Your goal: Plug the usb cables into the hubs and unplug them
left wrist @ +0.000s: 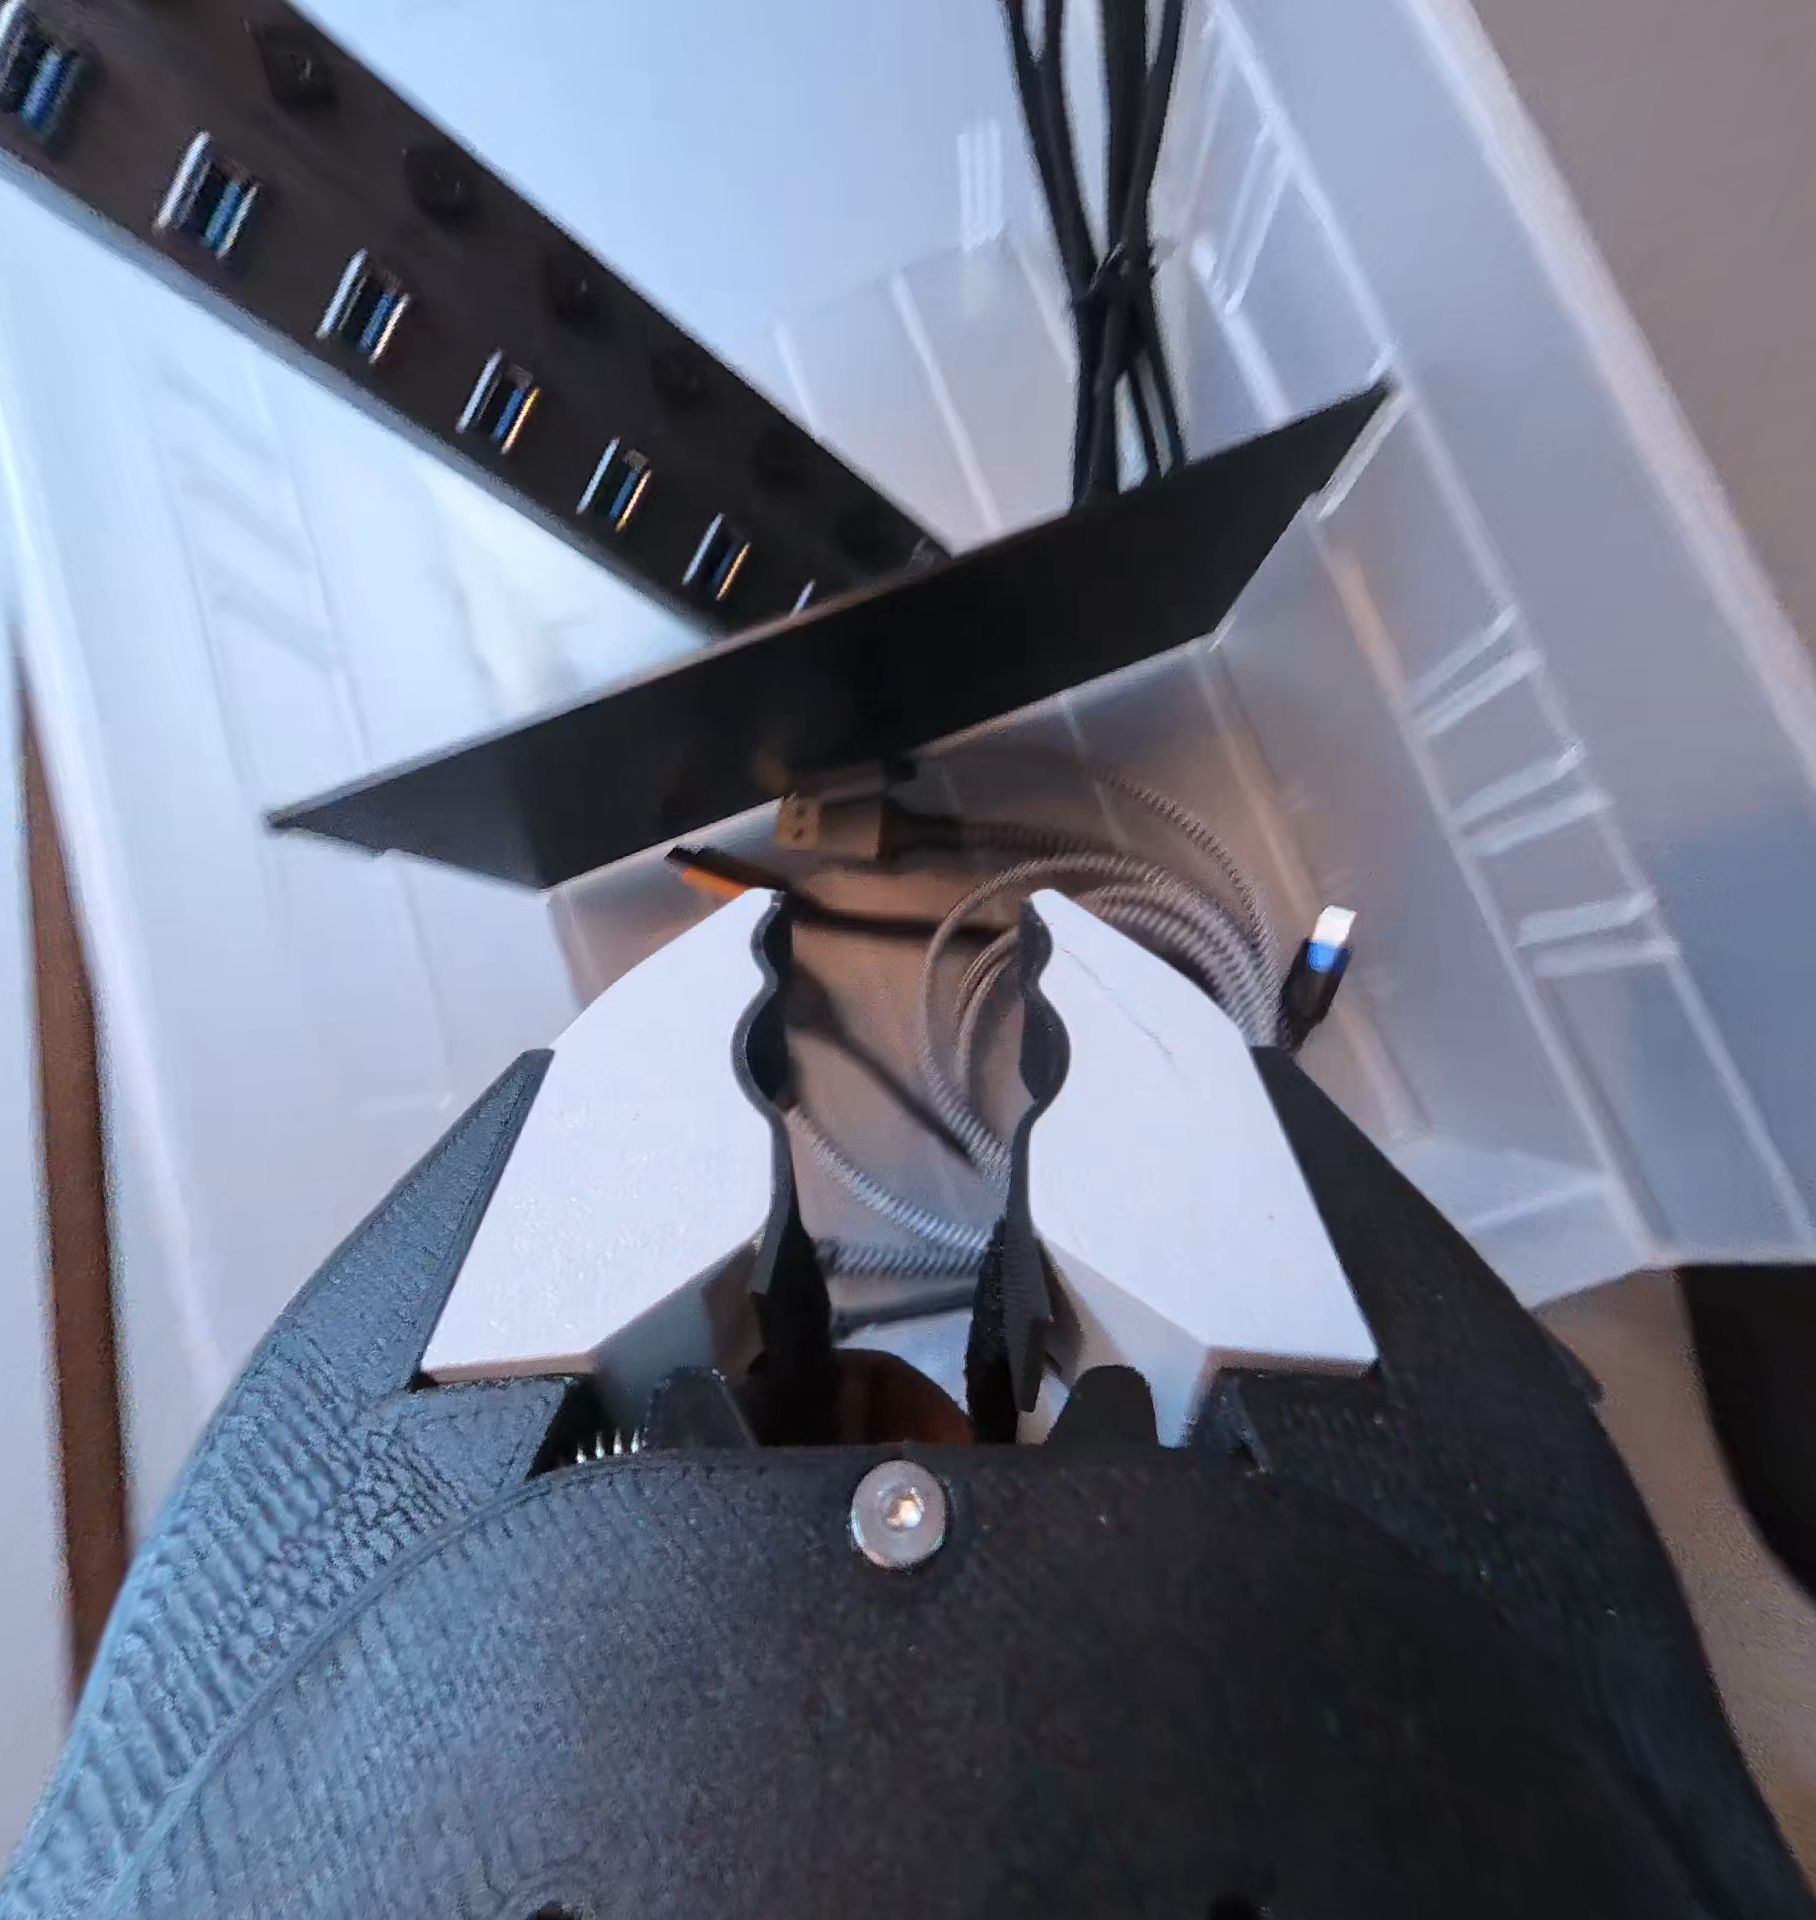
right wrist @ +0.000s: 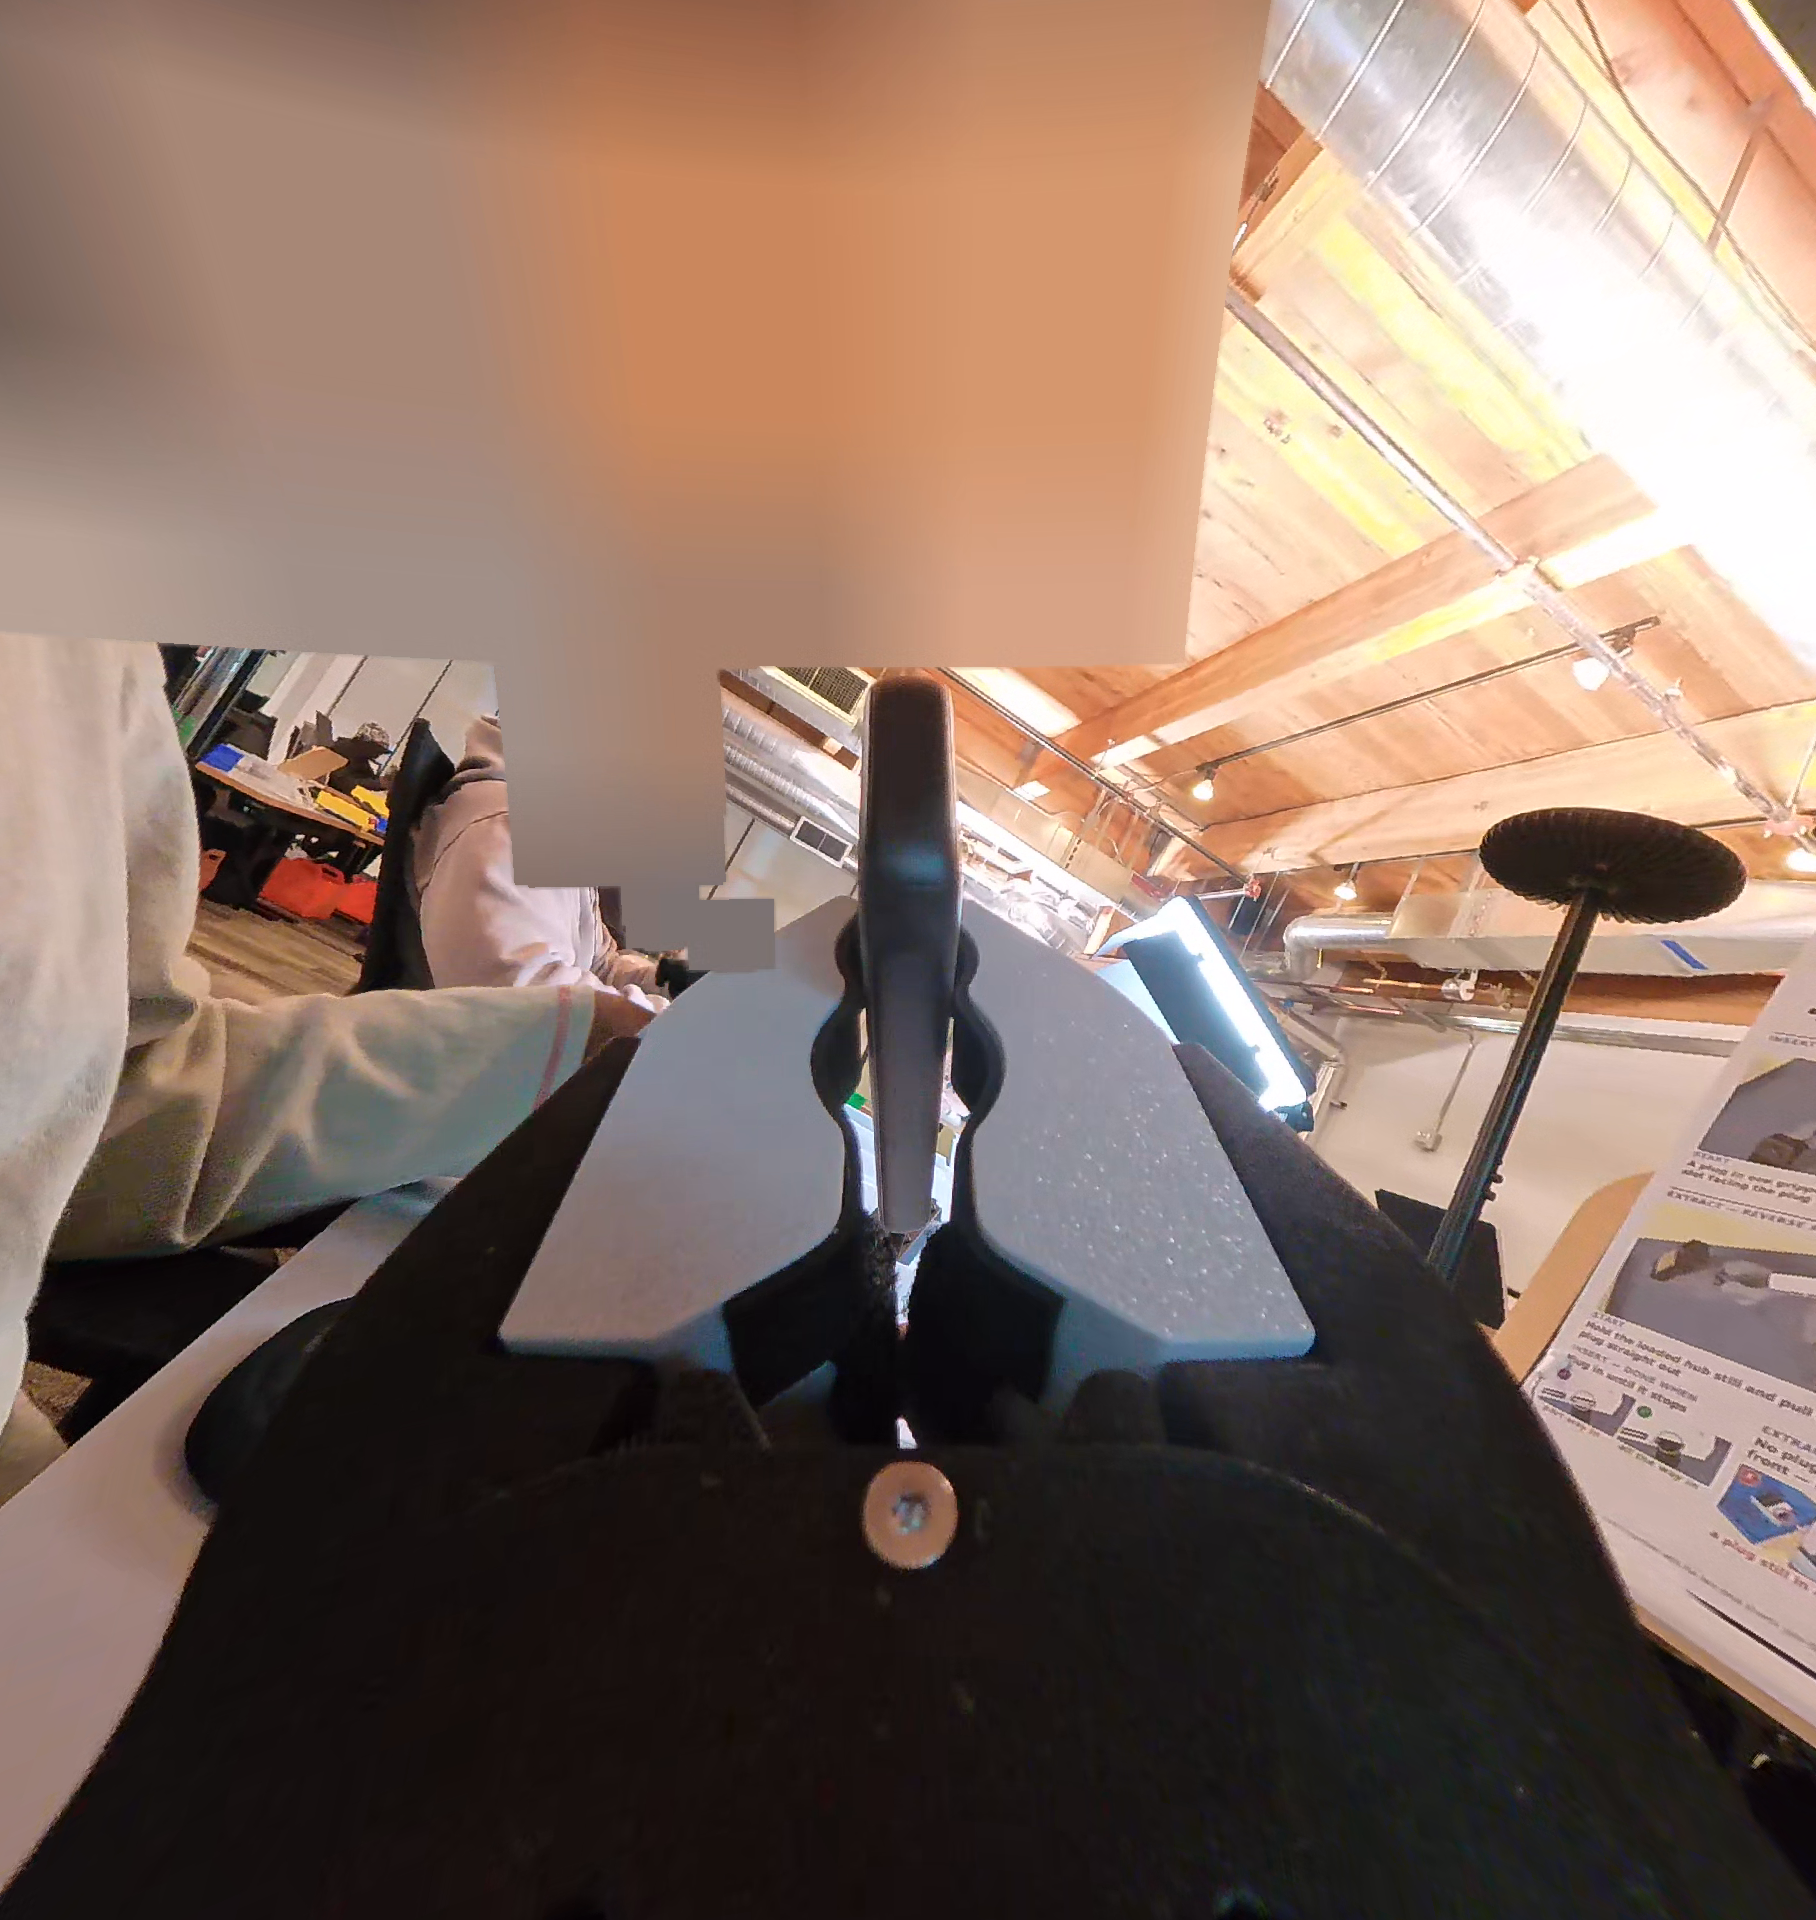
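Left wrist: left tongs apart, empty; right tongs clamp hub.

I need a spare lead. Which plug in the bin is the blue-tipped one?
Look inside the clear plastic bin, below the black hub. By the braided grey cables, against the right wall, one black plug stands up; only it has a blue insert.

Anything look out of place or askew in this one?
Yes. In the left wrist view, one black hub lies tilted across the long hub inside the clear bin, with loose cables tangled beneath. The left gripper is open; the right gripper clamps a dark object.
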The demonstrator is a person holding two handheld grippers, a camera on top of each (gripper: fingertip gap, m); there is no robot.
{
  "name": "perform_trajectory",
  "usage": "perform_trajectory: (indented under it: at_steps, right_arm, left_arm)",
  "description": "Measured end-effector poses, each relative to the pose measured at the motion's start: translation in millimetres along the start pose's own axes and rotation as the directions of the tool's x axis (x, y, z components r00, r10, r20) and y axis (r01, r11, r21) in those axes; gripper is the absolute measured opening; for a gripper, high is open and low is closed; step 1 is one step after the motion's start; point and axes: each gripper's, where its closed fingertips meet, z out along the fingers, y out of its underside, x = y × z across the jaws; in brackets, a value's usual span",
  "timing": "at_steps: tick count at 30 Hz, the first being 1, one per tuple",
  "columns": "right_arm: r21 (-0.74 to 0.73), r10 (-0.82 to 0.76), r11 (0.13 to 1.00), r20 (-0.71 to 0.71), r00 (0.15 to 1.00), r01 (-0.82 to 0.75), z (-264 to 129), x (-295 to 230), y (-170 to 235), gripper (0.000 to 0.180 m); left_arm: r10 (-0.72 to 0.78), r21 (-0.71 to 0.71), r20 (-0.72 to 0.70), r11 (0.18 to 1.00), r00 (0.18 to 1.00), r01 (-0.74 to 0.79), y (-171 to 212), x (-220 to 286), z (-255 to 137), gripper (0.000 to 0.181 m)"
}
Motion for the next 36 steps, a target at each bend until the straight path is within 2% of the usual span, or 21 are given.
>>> perform_trajectory:
  at_steps: [5,7,11,22,27,32,36]
  right_arm:
    - [-0.008,-0.004,1.0,-0.009,1.0,0.004,0,0,0,0.012]
    - [-0.001,0.006,1.0,-0.015,1.0,-0.006,-1,2,-1,0.012]
    - [-0.005,0.007,1.0,-0.024,1.0,-0.007,-2,3,-1,0.012]
    - [-0.049,-0.008,0.999,-0.027,1.0,0.007,1,2,5,0.012]
    - [-0.049,-0.019,0.999,-0.049,0.999,0.017,-2,5,3,0.012]
    - [-0.031,0.006,0.999,-0.058,0.998,-0.008,-3,7,2,0.012]
    - [-0.045,-0.014,0.999,-0.058,0.998,0.011,-2,7,3,0.012]
  left_arm:
    - [-0.095,0.02,-0.072,0.995,0.993,0.097,-12,17,28,0.043]
    - [-0.152,0.006,-0.058,0.988,0.987,0.153,-11,17,37,0.044]
    - [-0.141,0.018,-0.028,0.99,0.99,0.141,-20,29,33,0.043]
    - [-0.073,-0.222,0.022,0.972,0.997,0.076,3,39,62,0.038]
    - [-0.004,-0.212,0.102,0.977,0.995,0.026,1,27,60,0.009]
    - [-0.025,0.096,0.083,0.995,0.996,0.017,-29,26,-2,0.003]
    - [0.013,0.384,0.115,0.922,0.993,-0.056,-59,24,-68,0.003]
